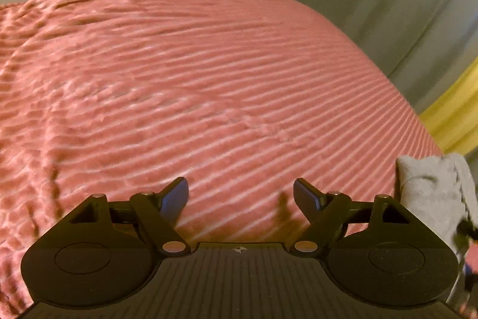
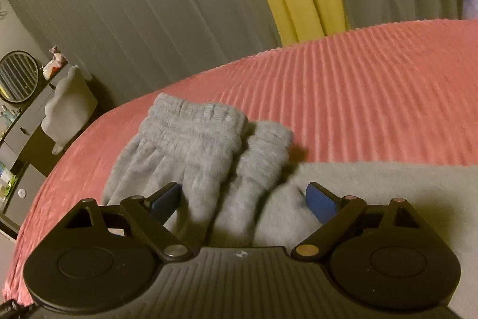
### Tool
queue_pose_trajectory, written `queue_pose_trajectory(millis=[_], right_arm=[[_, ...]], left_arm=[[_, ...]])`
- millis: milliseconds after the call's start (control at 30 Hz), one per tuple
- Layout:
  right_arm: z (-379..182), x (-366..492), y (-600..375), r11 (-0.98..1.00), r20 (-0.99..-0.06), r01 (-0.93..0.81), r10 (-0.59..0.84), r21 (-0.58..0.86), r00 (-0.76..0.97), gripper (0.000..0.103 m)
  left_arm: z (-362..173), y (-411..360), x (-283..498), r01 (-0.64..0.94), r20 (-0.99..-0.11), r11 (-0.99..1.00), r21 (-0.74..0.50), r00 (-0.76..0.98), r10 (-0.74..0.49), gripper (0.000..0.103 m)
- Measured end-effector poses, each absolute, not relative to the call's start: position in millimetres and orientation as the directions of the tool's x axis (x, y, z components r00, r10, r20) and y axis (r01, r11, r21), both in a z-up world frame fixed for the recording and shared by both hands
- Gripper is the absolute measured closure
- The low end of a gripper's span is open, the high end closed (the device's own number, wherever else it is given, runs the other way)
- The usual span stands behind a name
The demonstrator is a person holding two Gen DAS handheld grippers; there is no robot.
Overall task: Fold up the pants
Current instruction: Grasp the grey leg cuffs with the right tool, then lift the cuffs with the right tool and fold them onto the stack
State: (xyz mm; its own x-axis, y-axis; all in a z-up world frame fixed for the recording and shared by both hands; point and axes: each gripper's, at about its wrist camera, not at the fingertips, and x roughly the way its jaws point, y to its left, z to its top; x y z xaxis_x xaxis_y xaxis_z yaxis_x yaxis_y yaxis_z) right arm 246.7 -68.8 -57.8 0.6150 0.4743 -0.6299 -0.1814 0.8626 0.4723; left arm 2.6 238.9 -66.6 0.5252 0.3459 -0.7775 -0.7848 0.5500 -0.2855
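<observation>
Grey pants (image 2: 203, 157) partly behind right gripper (image 2: 243, 199) | both grippers' fingers spread, empty | left gripper (image 1: 240, 196)

One pair of grey pants (image 2: 191, 151), one pink ribbed bedspread (image 1: 209, 73), two hand-held grippers, left (image 1: 240, 193) and right (image 2: 243, 198).

Left gripper (image 1: 240, 195) gapes above pink ribbed bedspread (image 1: 185, 73) (grey pants (image 1: 430, 190) beside).
</observation>
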Motion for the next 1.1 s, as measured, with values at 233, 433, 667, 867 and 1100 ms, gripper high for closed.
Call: queue_pose_trajectory(millis=[233, 433, 667, 867, 1100], right_arm=[[-49, 252, -51, 0.859, -0.593, -0.220, 0.484, 0.463, 0.643, 0.057], [7, 200, -70, 0.838, -0.435, -0.275, 0.492, 0.470, 0.755, 0.062], [59, 88, -169, 0.866, -0.315, -0.068, 0.252, 0.496, 0.915, 0.062], [15, 12, -236, 0.919, -0.489, 0.204, -0.014, 0.338, 0.872, 0.061], [-56, 9, -273, 0.797, -0.636, 0.326, 0.093, 0.509, 0.766, 0.040]], left_arm=[[-75, 236, 15, -0.792, -0.782, 0.561, -0.240, 0.500, 0.373, 0.020], [-73, 240, 8, -0.797, -0.784, 0.543, -0.264, 0.505, 0.361, 0.019], [-66, 243, 0, -0.799, -0.783, 0.528, -0.287, 0.514, 0.352, 0.020], [-58, 236, 1, -0.790, -0.775, 0.553, -0.264, 0.515, 0.366, 0.020], [-45, 232, -9, -0.794, -0.758, 0.547, -0.264, 0.521, 0.391, 0.019]])
